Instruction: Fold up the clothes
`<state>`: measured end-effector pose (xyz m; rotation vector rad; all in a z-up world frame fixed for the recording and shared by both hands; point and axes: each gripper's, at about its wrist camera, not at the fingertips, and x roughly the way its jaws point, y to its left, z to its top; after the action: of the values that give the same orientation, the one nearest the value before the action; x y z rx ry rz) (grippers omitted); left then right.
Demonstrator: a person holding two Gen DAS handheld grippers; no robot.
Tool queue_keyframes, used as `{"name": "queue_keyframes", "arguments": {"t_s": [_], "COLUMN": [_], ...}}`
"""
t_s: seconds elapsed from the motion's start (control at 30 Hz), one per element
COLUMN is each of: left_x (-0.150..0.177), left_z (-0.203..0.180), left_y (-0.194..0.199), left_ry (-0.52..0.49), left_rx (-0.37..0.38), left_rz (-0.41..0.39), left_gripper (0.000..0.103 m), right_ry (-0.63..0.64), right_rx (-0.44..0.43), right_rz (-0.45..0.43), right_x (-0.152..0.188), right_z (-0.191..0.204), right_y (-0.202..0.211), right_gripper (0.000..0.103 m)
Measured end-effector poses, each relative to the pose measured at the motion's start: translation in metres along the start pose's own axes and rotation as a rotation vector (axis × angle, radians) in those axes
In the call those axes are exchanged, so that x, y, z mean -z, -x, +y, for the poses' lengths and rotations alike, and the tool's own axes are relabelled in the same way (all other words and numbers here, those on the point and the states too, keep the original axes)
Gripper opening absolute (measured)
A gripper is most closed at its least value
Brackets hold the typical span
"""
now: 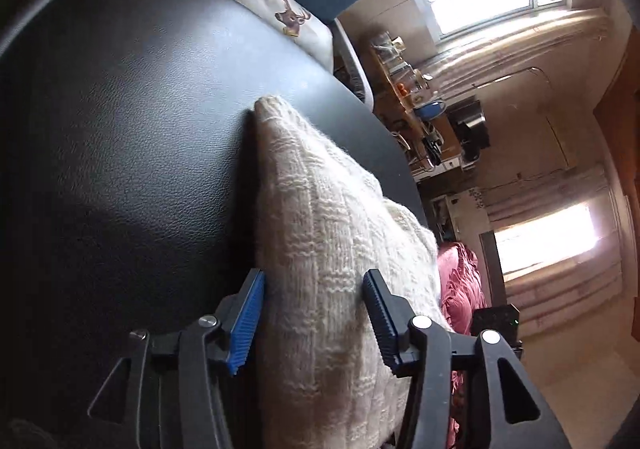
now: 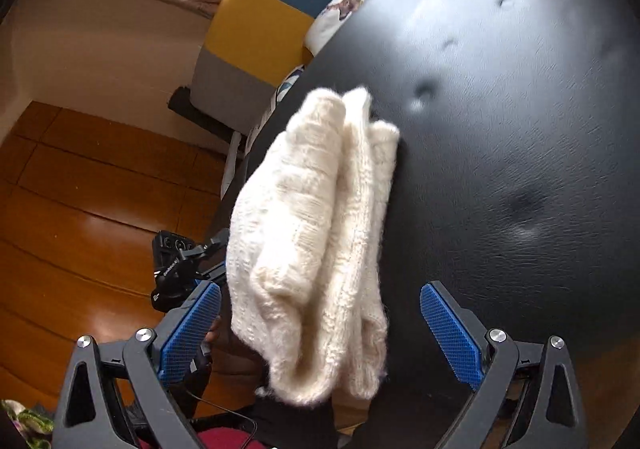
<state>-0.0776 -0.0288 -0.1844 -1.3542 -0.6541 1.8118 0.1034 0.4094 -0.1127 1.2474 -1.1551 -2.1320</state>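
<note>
Cream knitted garment (image 2: 316,241) lies bunched at the near left edge of the black worktop (image 2: 500,109), long axis running near to far. My right tool (image 2: 320,333) is spread wide astride it; left tool (image 1: 314,313), also spread, straddles the same knit.

I lose the knit sweater (image 1: 320,249) below the left view's bottom edge; shelf clutter (image 1: 420,101) too small to identify.
</note>
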Motion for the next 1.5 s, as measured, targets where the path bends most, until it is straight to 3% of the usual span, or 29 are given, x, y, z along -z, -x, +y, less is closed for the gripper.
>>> {"name": "queue_keyframes", "arguments": {"t_s": [0.23,0.37,0.5,0.63,0.73,0.77,0.83,0.93,1.0,1.17,1.5], "left_x": [-0.011,-0.015,-0.021,-0.021,-0.017,-0.016,-0.015,-0.005,0.001,0.009,-0.001], "left_z": [0.003,-0.004,0.0,-0.008,-0.015,-0.017,-0.017,-0.032,-0.047,-0.069,-0.159], "left_y": [-0.017,-0.03,-0.043,-0.051,-0.051,-0.051,-0.05,-0.045,-0.04,-0.032,-0.062], "left_ry": [-0.046,-0.187,-0.137,-0.164,-0.219,-0.233,-0.237,-0.319,-0.37,-0.408,-0.59], "left_rx": [0.068,0.069,0.092,0.095,0.067,0.058,0.051,-0.011,-0.042,0.002,0.121], "left_rz": [0.061,0.072,0.148,0.217,0.192,0.182,0.17,0.129,0.104,0.081,0.148], "left_gripper": [0.062,0.066,0.068,0.054,0.049,0.049,0.048,0.045,0.043,0.042,0.042], "right_ry": [0.002,0.008,0.09,0.078,0.105,0.115,0.137,0.156,0.17,0.217,0.165], "right_rx": [0.052,0.051,0.095,0.051,0.028,0.038,0.125,0.143,0.157,0.159,0.106], "right_rz": [0.071,0.084,0.136,0.095,0.098,0.103,0.098,0.079,0.05,-0.006,-0.173], "right_x": [-0.019,-0.031,-0.031,-0.026,-0.022,-0.022,-0.019,-0.012,-0.008,0.003,0.017], "right_z": [0.003,0.011,0.023,0.016,0.016,0.017,0.021,0.021,0.022,0.026,0.025], "right_y": [-0.043,-0.063,-0.08,-0.072,-0.069,-0.07,-0.07,-0.065,-0.063,-0.05,0.002], "right_gripper": [0.102,0.102,0.103,0.103,0.103,0.102,0.078,0.061,0.059,0.055,0.054]}}
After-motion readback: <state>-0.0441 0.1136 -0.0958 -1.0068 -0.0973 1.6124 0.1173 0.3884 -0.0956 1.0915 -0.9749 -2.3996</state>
